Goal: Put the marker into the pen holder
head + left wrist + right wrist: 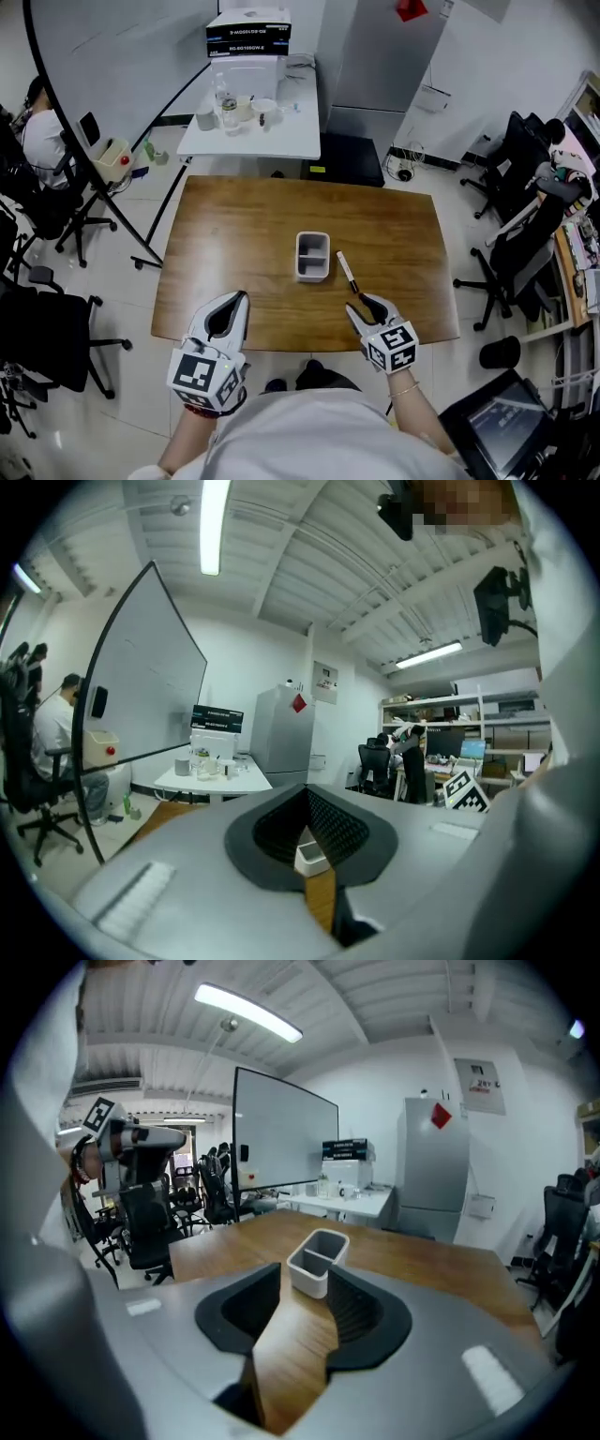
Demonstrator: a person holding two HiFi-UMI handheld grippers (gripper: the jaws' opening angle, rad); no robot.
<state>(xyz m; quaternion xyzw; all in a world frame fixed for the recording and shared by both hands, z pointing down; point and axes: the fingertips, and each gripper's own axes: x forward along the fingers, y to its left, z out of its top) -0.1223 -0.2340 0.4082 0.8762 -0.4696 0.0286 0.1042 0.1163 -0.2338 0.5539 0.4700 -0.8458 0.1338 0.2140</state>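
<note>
White pen holder, brown table

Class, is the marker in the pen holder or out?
Out: the marker lies flat on the wooden table, right of the pen holder.

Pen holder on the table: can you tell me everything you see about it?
The pen holder is a small white box with rounded corners, plastic-looking, open on top, split by a wall into two compartments that both look empty. It stands upright near the middle of the wooden table. The marker lies just to its right, not touching it.
</note>
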